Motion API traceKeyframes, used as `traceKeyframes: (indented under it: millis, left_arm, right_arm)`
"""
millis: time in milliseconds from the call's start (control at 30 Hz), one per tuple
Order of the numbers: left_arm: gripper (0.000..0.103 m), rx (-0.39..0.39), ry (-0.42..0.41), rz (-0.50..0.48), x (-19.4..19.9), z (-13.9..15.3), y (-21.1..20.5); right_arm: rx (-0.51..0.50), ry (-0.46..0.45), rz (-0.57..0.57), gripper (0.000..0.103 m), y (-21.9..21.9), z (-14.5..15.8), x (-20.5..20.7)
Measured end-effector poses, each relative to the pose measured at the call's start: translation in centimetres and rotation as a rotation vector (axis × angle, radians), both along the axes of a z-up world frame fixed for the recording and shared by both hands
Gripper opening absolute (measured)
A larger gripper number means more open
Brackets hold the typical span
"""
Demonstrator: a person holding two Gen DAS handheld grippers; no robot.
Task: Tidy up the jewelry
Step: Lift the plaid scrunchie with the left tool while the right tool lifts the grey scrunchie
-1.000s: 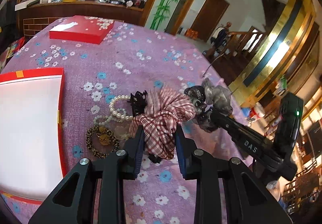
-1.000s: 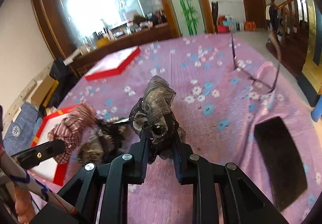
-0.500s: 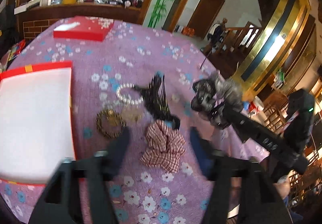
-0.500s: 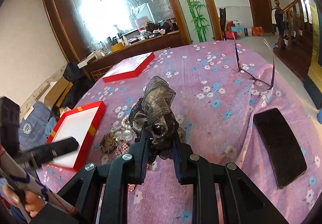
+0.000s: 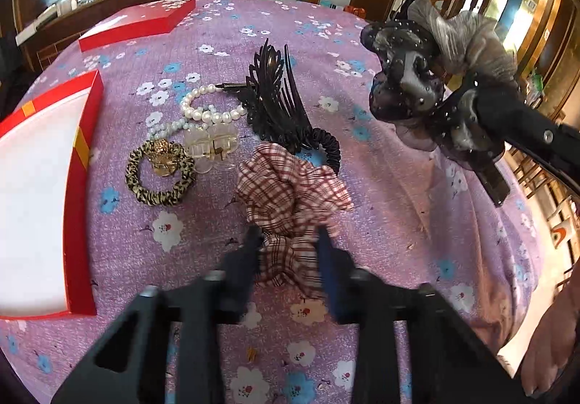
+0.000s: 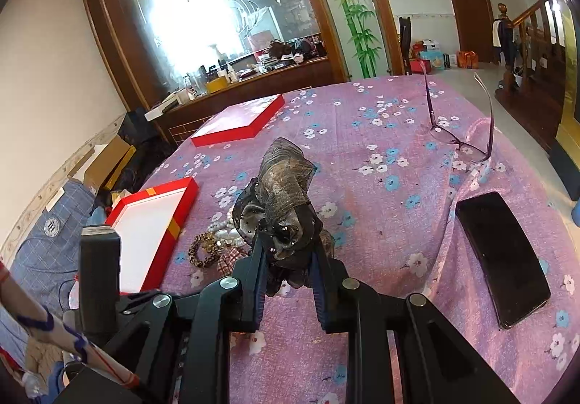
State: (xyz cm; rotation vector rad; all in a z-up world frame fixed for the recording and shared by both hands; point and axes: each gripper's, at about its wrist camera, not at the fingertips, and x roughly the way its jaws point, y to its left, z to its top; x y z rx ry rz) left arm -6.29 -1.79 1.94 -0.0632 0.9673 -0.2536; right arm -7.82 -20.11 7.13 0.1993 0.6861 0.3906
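Floral purple tablecloth, red tray, plaid scrunchie, phone

Left hand-held gripper lower, jaws closing again around the briefly released plaid scrunchie on the tablecloth.

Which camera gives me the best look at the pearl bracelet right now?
The left wrist view: the pearl bracelet lies in the open on the tablecloth, its bead loops clear. The right wrist view shows only a few beads behind the dark bow.
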Motion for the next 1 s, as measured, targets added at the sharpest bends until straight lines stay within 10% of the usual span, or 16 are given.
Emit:
traceKeyframes:
  millis: [667, 733, 833, 1000]
  left_arm:
    - [0.019, -0.111, -0.113, 0.082, -2.5, 6.4, 7.9]
    - [0.028, -0.103, -0.079, 0.056, -2.6, 5.6, 7.2]
    - [0.074, -0.070, -0.027, -0.005, -3.1, 3.8, 4.9]
    - [0.070, -0.007, -0.012, -0.009, -2.7, 1.4, 2.5]
  right_arm:
    - [-0.020, -0.026, 0.096, 0.024, 4.3, 1.9, -0.4]
    - [-0.010, -0.037, 0.089, 0.024, 4.2, 2.4, -0.4]
    - [-0.006, -0.037, 0.080, 0.025, 4.2, 2.3, -0.4]
    - [-0.023, -0.017, 0.088, 0.025, 4.6, 1.7, -0.7]
